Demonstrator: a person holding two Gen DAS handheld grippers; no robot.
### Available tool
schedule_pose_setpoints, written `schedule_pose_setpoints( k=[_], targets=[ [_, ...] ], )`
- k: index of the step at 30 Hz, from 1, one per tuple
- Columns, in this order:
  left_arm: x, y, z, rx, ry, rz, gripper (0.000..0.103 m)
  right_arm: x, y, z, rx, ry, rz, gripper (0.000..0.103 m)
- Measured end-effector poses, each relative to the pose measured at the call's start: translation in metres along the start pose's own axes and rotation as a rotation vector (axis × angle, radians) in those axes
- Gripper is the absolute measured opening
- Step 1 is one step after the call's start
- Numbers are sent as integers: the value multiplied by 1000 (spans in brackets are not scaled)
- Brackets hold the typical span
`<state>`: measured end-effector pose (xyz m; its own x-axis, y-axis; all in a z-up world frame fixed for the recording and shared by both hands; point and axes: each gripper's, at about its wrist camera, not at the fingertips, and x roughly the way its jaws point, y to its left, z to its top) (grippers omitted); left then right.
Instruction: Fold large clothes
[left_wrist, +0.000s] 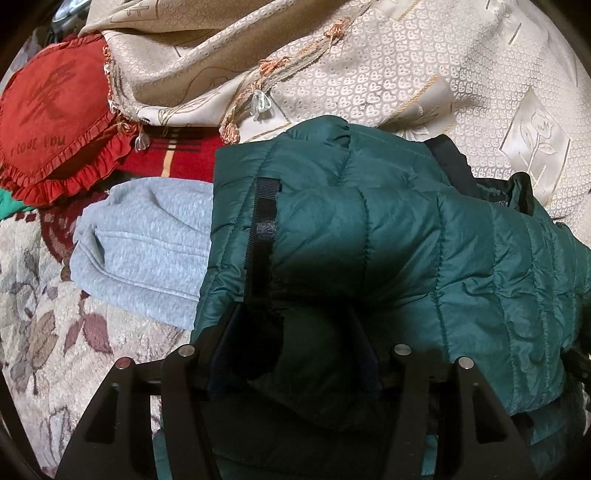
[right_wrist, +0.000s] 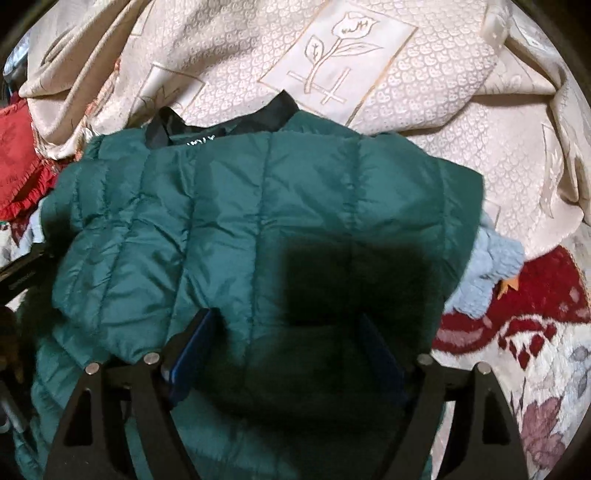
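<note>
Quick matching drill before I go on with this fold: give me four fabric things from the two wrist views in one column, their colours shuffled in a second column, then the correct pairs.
Things:
1. quilted puffer jacket
2. ruffled heart cushion
3. knit sweater
4. patterned bedspread

Colours:
A. pale grey-blue
B. cream
C. dark green
D. red

Pairs: 1-C, 2-D, 3-A, 4-B

Green jacket (right_wrist: 258, 221) hides most of grey garment (right_wrist: 491, 258)
</note>
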<state>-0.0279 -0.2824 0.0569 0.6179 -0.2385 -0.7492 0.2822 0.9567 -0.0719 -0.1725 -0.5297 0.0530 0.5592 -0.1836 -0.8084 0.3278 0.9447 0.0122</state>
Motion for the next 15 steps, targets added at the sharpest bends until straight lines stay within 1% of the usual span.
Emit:
schedule_pose_setpoints(
  k=[5, 7, 9, 12, 15],
  targets=[
    [1, 1, -1, -2, -1, -1, 41, -24, -4, -11, -8, -39, 3, 84],
    [1, 0, -1, 1, -2, 4, 41, -18, -6, -16, -14, -17, -19, 84],
    [1, 0, -2, 6, -2, 6, 42, -1, -5, -17, -8, 24, -46, 85],
    [2, -1, -2, 9, 0, 9, 43, 15, -5, -15, 15, 28, -39, 87],
    [2, 0, 0, 6, 1, 4, 44, 13, -6, -12, 21, 31, -31, 88]
  ],
)
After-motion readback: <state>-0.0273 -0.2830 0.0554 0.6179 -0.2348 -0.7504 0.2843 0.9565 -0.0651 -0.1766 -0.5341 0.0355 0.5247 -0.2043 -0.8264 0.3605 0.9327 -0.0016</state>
